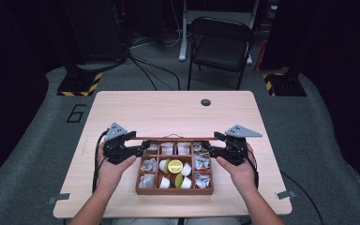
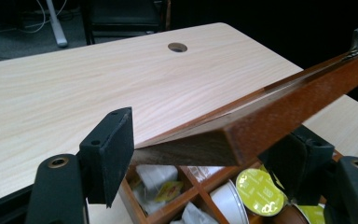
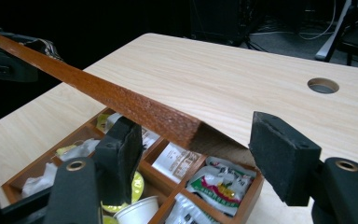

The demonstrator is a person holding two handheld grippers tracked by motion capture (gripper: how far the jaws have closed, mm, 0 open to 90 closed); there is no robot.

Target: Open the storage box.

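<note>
Lid of the wooden compartment box is raised at the box's far edge, hinged up over the compartments, one end at each gripper. Left gripper: lid's end corner sits between the jaws, pads apart, no visible press on the wood. Right gripper: same, lid end between the jaws with a clear gap on the outer pad. Box sits near the worktop's front edge, centred; far half of the worktop is bare, cable hole near the back edge. Inside: yellow-lidded pods, white cups, foil sachets. Sachet print is too small to read. "6" marked on the floor at left.
</note>
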